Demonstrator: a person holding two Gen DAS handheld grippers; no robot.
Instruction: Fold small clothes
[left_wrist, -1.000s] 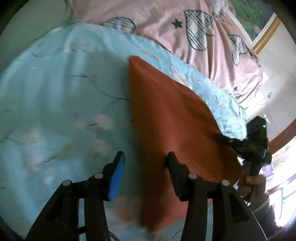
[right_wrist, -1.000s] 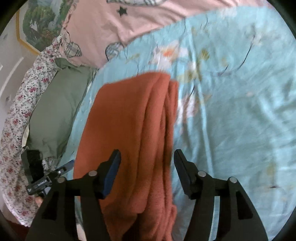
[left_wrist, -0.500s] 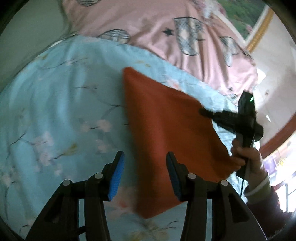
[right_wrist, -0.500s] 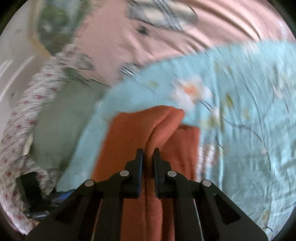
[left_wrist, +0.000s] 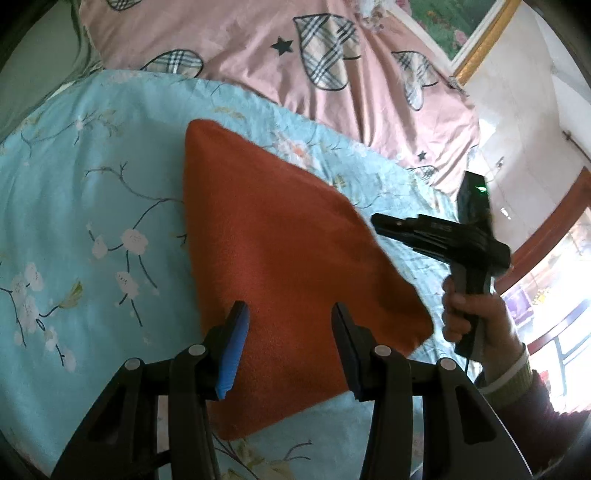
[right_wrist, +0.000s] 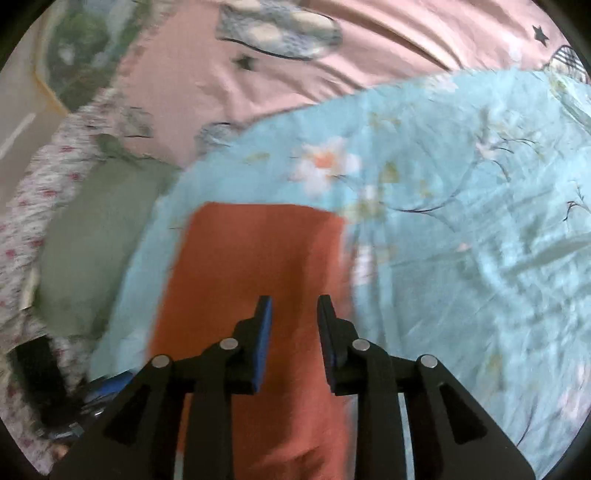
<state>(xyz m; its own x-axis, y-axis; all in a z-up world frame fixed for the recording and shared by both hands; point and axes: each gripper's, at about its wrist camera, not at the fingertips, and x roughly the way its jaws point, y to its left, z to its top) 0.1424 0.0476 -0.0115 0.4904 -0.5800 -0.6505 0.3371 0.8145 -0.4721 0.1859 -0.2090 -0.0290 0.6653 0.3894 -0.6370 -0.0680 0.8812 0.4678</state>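
One rust-orange cloth (left_wrist: 280, 266), folded flat on the light-blue floral bedsheet (left_wrist: 92, 192). Above its near edge, left tongs (left_wrist: 290, 343), spread wide, grasping nothing. Off its right side, right tongs (left_wrist: 380, 221), raised clear of the fabric in the right hand (left_wrist: 472, 314); in the right wrist view, parted with a narrow gap, empty, orange cloth beneath. Beyond the sheet, pink quilt (left_wrist: 258, 44) with plaid hearts. Green pillow (right_wrist: 92, 236) beside the sheet's edge.

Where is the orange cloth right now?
The orange cloth lies flat on the blue floral sheet, below the pink quilt, ahead of both open tools.
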